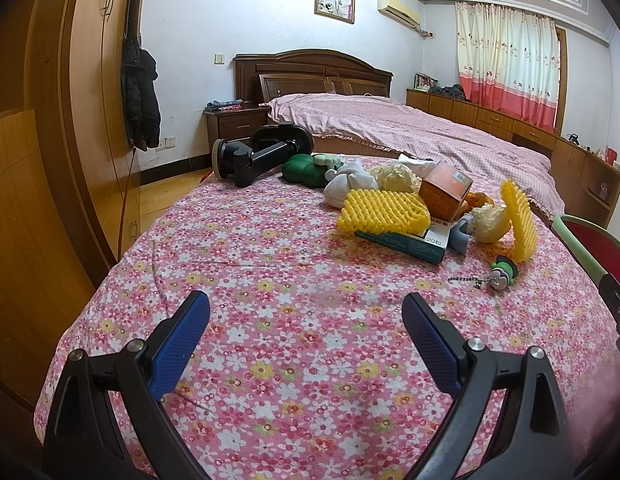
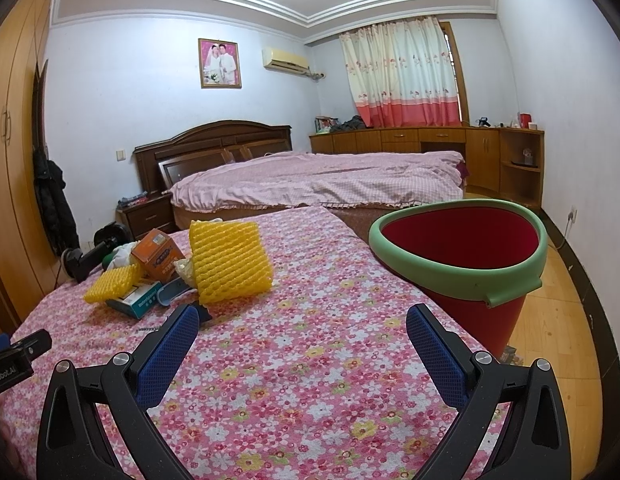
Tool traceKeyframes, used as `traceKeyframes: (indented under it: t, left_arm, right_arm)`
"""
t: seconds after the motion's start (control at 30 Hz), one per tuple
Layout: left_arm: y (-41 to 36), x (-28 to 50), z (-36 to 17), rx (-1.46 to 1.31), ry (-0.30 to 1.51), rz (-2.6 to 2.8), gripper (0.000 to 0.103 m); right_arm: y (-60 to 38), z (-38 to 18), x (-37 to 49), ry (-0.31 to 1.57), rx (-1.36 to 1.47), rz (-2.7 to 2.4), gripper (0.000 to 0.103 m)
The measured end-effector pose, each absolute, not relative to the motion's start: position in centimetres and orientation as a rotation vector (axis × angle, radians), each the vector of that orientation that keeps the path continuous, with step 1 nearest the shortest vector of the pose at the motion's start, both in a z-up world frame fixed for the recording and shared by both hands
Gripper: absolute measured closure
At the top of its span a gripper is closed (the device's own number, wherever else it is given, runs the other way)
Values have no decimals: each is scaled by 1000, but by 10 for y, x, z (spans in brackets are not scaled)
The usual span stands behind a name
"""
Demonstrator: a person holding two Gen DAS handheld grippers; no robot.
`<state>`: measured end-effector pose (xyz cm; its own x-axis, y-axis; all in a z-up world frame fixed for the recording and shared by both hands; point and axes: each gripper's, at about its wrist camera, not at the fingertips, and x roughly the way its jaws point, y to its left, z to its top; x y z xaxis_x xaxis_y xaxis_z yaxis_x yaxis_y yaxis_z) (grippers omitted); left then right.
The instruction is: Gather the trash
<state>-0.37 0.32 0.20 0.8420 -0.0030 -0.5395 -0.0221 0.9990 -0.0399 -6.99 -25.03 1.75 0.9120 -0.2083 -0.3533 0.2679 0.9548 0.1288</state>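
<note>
Left gripper [image 1: 306,320] spread wide, blue fingers [image 1: 178,344] released and empty, hovering low over the near edge of the flowered cloth [image 1: 270,280] that covers the bench, pointed along it toward the far end. Right gripper [image 2: 302,332] likewise splayed, fingers [image 2: 166,356] holding nothing, level above the same cloth near its right edge. Ahead of the left fingers, toward the far right corner, a cluster of trash: flat yellow foam net [image 1: 382,210] lying on a teal-and-white medicine box [image 1: 410,242], orange carton [image 1: 446,190] behind it, crumpled pale paper [image 1: 488,222] beside a second yellow foam net [image 1: 518,222] standing on edge. Small green-and-grey keychain figure [image 1: 504,274] on a bead chain just beside that upright net, nearest the right edge. Farther back, a green plush toy [image 1: 306,170], white stuffed cloth [image 1: 342,184] and a black phone mount [image 1: 262,156] at the far edge. Red bin with green rim [image 2: 458,264] standing off the right edge of the bench, just ahead of the right fingers, mouth open and tilted.
</note>
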Motion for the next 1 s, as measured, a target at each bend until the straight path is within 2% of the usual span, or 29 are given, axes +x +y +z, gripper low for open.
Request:
traceKeyframes:
  t: [0.27, 0.53, 1.0]
  left_arm:
    - [3, -3, 2, -45, 577, 9, 7]
    - [-1, 15, 1, -50, 675, -55, 7]
    - [-35, 84, 33, -9, 718, -177, 8]
  right_arm:
    - [-250, 17, -69, 353, 175, -244, 0]
    - [-246, 20, -52, 444, 143, -213, 0]
    - [-257, 52, 7, 554, 172, -42, 0]
